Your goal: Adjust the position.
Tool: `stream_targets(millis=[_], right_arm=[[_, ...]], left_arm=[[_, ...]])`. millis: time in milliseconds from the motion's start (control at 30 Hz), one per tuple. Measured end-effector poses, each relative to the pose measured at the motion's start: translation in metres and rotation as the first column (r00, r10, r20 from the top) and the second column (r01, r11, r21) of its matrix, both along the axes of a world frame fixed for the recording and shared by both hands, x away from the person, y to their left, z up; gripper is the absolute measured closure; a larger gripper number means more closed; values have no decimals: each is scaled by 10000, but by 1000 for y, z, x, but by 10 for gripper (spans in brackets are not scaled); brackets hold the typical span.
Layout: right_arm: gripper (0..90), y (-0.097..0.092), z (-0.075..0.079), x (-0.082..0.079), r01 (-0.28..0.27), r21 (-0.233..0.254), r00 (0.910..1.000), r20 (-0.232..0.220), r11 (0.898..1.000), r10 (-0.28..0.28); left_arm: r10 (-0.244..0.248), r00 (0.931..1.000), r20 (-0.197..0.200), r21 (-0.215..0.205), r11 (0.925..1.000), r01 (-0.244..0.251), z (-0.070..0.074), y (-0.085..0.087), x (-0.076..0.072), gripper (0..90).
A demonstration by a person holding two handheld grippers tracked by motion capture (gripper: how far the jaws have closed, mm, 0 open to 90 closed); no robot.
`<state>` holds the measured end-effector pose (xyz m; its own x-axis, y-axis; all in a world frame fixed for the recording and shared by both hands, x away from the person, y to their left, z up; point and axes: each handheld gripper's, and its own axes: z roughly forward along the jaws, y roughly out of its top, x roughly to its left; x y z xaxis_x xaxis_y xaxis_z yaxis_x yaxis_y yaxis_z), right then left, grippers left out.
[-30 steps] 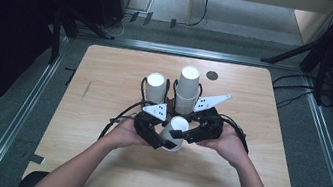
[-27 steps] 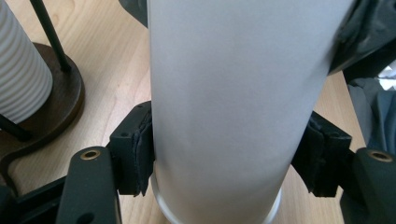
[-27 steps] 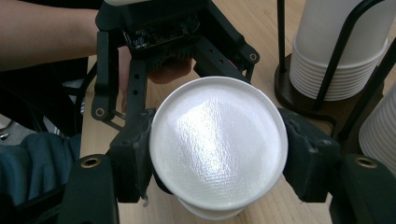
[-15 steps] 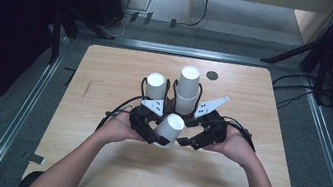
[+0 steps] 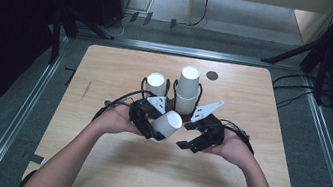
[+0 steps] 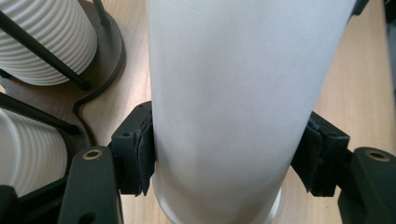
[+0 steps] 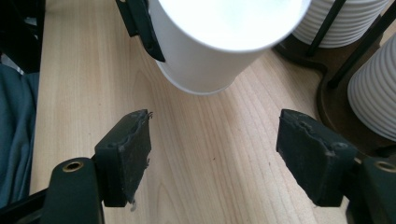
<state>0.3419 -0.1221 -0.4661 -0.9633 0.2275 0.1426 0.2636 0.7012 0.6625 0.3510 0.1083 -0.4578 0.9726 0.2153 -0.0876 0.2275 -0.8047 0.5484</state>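
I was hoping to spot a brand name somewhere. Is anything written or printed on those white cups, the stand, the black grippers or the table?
No readable text.
Smooth white paper cup in the left gripper: blank.
Ribbed white paper cups in the dark wire stand: blank.
Right gripper, light wooden table: no markings.

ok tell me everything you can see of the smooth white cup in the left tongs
The cup is plain, smooth and white, seemingly paper, with a rolled rim at its open mouth and no ribs. It is tilted, mouth toward the right tongs, above the table. The left tongs clamp its sides with both pads; nothing else touches it.
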Motion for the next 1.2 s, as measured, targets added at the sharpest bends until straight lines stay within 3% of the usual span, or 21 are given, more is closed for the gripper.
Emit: stream_targets(millis=[67,433,800,1200], right_arm=[[271,0,-1,0,19,3,9999,130,10000,-19],[272,0,-6,-3,70,-151,9994,350,9999,-65],[273,7,-8,-8,-228,-103,9990,374,9997,231],[334,13,-10,-11,-741,-3,9972,141,9973,740]], left_arm=[[-67,9999,132,411,9991,62,0,-4,0,322],[-524,9985,143,1295,9903,501,-8,-19,-1,311],[-1209,9925,-208,1564,9800,1226,-18,-36,-8,308],[-1740,9845,-198,1529,9726,1750,-21,-40,-13,298]])
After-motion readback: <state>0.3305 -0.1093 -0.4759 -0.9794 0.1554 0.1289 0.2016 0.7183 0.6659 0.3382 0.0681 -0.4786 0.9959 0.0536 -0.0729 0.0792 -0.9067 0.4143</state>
